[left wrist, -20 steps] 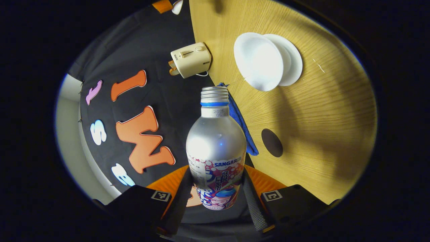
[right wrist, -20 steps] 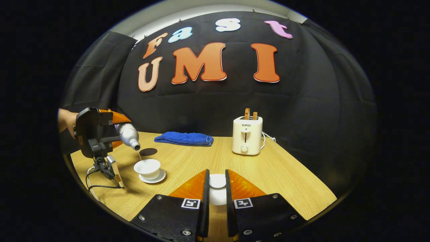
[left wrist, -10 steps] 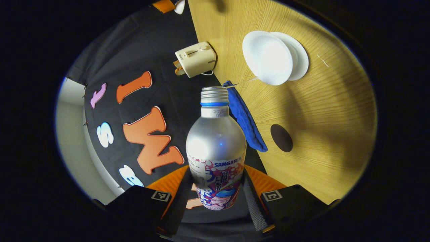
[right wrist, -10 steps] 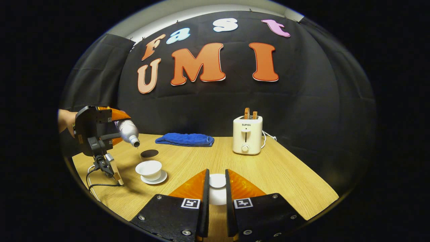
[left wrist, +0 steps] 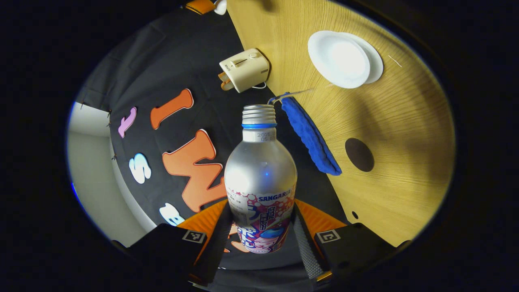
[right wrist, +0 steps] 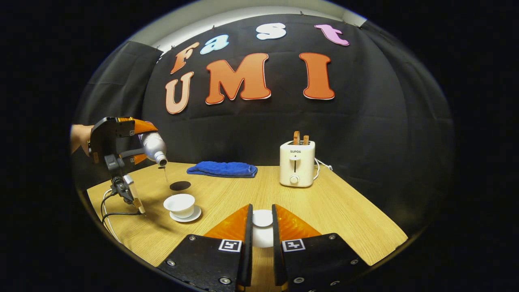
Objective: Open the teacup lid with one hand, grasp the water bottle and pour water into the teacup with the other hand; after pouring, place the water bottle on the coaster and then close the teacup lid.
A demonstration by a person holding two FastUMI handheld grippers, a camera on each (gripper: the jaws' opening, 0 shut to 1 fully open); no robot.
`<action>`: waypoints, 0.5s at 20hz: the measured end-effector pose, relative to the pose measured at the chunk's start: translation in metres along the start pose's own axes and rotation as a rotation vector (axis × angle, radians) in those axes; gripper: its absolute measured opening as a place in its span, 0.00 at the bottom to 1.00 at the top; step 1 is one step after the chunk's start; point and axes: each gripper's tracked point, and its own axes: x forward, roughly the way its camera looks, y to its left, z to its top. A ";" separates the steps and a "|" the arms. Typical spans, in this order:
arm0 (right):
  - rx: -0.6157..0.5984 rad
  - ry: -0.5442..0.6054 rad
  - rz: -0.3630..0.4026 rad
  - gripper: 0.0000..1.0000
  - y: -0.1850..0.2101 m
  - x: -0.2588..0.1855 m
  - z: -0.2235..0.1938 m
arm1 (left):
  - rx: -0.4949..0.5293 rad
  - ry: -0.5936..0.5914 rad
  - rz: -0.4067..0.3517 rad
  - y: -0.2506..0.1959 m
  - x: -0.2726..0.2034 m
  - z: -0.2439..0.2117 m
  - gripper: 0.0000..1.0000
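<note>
My left gripper (left wrist: 261, 239) is shut on a silver water bottle (left wrist: 260, 182) with a printed label, held tilted mouth-down above the table. A thin stream of water runs from its open mouth toward the white teacup (left wrist: 339, 59) on its saucer. In the right gripper view the left gripper (right wrist: 117, 156) holds the bottle (right wrist: 153, 147) above and left of the teacup (right wrist: 179, 205). My right gripper (right wrist: 261, 231) is shut on the white teacup lid (right wrist: 262, 218), held low over the table. A dark round coaster (right wrist: 180, 185) lies behind the cup, also seen as the coaster (left wrist: 359, 154).
A folded blue cloth (right wrist: 222, 168) lies at the back of the wooden table (right wrist: 336, 211). A cream toaster (right wrist: 297, 163) with its cord stands at the back right. A cable hangs from the left gripper onto the table. A person's hand (right wrist: 79, 138) holds the left gripper.
The left gripper has risen with the bottle, now farther above the cup, and water still streams. The right gripper and lid have stayed in place.
</note>
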 end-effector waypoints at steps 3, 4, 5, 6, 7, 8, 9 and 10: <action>0.007 -0.002 -0.003 0.22 -0.002 -0.001 -0.001 | 0.029 -0.004 0.015 0.001 0.001 0.003 0.83; 0.007 -0.002 -0.006 0.22 -0.003 -0.001 -0.001 | 0.041 -0.006 0.021 -0.001 0.001 0.005 0.86; 0.004 0.000 -0.008 0.22 -0.003 -0.001 -0.003 | 0.052 -0.010 0.020 -0.005 0.002 0.006 0.81; 0.000 0.001 -0.011 0.22 -0.003 -0.002 -0.003 | 0.059 -0.015 0.022 -0.007 0.002 0.008 0.81; -0.003 0.002 -0.011 0.22 -0.003 -0.001 -0.003 | 0.066 -0.020 0.027 -0.009 0.002 0.011 0.87; -0.003 0.001 -0.011 0.22 -0.003 -0.001 -0.002 | 0.073 -0.023 0.033 -0.008 0.004 0.013 0.85; -0.003 0.000 -0.007 0.22 -0.002 -0.001 -0.003 | 0.080 -0.029 0.037 -0.009 0.006 0.016 0.83; -0.002 -0.001 -0.005 0.22 0.000 -0.001 -0.003 | 0.084 -0.035 0.041 -0.010 0.005 0.019 0.83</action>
